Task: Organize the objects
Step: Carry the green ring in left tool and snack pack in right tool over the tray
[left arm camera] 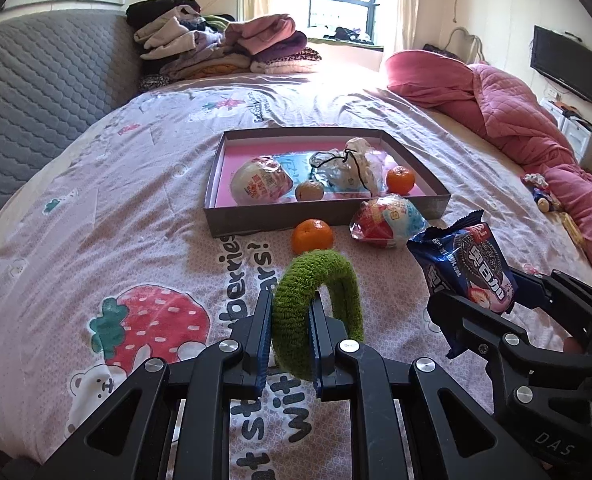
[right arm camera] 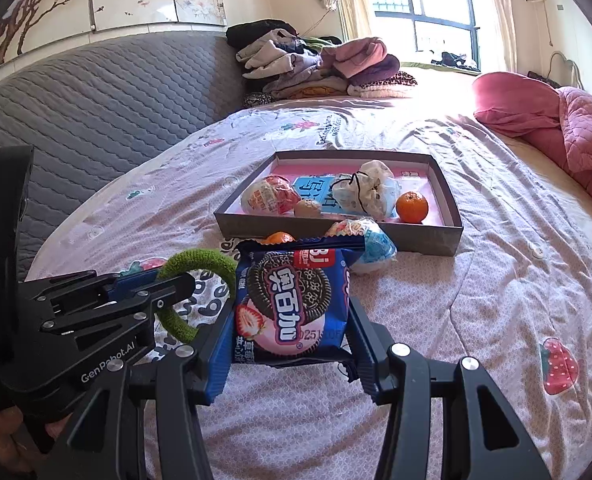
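Observation:
My left gripper (left arm camera: 290, 304) is shut on a green fuzzy hair tie (left arm camera: 335, 280) and holds it above the bedsheet; the hair tie also shows in the right wrist view (right arm camera: 200, 264). My right gripper (right arm camera: 290, 316) is shut on a blue cookie packet (right arm camera: 292, 304), also seen in the left wrist view (left arm camera: 465, 264). Ahead lies a grey shallow box (left arm camera: 232, 220) holding a wrapped egg toy (left arm camera: 260, 182), a brownish fruit (left arm camera: 309, 190), a plastic bag (left arm camera: 347, 168) and an orange (left arm camera: 400, 179). In front of the box lie another orange (left arm camera: 311, 235) and a second wrapped toy (left arm camera: 387, 220).
A pile of folded clothes (left arm camera: 224, 46) sits at the far end of the bed. A pink quilt (left arm camera: 515, 120) lies along the right side. A grey padded headboard (left arm camera: 48, 92) stands at the left. Small toys (left arm camera: 539, 190) lie beside the quilt.

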Tool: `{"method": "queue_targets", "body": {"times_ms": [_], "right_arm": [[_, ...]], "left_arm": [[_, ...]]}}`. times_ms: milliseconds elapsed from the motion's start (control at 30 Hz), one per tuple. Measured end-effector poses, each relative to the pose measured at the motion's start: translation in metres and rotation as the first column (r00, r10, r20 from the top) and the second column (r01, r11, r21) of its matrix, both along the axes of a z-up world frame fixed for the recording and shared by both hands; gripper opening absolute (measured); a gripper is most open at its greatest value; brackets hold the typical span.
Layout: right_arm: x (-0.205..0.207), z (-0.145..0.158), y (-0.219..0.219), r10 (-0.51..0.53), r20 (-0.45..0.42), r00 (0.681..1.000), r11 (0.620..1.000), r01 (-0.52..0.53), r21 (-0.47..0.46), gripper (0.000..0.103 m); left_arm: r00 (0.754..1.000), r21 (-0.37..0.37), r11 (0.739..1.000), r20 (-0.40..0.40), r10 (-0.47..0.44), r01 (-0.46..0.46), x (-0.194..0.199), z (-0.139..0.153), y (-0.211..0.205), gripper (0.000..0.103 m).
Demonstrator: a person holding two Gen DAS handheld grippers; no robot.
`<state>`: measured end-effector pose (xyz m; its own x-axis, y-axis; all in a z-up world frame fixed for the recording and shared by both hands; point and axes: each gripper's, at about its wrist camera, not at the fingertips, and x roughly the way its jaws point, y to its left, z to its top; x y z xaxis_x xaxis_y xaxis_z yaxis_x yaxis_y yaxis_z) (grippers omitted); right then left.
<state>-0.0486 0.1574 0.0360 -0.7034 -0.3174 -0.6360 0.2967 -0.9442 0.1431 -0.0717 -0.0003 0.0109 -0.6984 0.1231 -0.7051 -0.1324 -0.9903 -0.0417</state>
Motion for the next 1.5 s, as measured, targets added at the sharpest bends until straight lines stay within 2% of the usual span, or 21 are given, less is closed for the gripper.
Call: {"method": "queue_targets", "body": {"times_ms": [633,1067,1500], "right_arm": [[-0.008,0.029,0.011,0.014,-0.085,0.996,1.0,-0.016,-0.022,0.052],[-0.032,0.053,0.019,0.021,-0.175,0.984,0.999,-0.025,-0.02,0.052],[-0.055,0.062,0.033,-0.003,-0.195,0.981,1.0,-0.002,-0.026,0.052]], "left_arm": [[0.997,-0.002,1.0,-0.073,0.02,-0.02,-0.011,0.036,0.012,0.016],[0.995,-0.006,1.0,-0.101,0.021,-0.021,-0.032,0.045,0.019,0.016],[0.992,-0.009,0.999,-0.118,0.036,-0.037,-0.063,0.053,0.017,0.016]]}}
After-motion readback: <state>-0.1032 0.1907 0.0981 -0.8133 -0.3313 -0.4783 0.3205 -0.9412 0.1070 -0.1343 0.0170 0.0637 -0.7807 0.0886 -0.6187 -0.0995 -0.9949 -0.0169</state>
